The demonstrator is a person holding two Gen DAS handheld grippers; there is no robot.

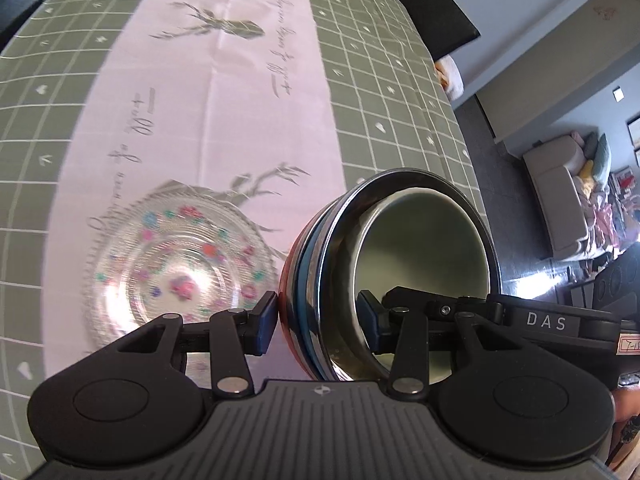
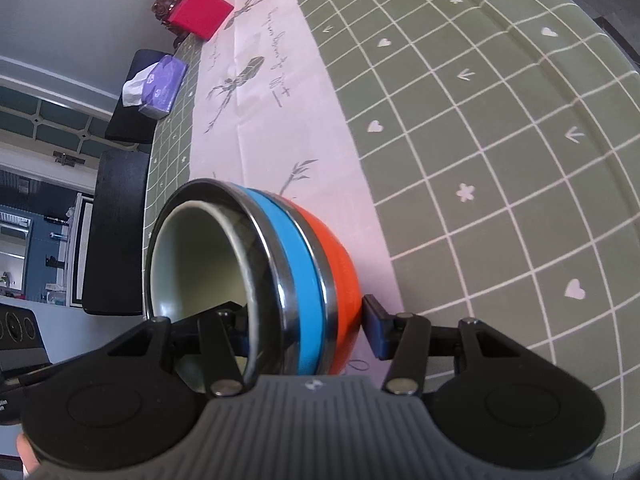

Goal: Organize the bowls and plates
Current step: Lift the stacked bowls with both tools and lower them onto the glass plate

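Note:
A stack of nested bowls, orange and blue outside with steel rims and a pale green bowl innermost, is held off the table. My left gripper is shut on one side of its wall, one finger inside, one outside. My right gripper is shut on the other side of the same stack in the same way. A clear glass plate with coloured flowers lies on the white runner, below and left of the stack.
The table has a green checked cloth. A purple tissue box and a red box sit at the far end. Black chairs stand along the table edge. A sofa is beyond the table.

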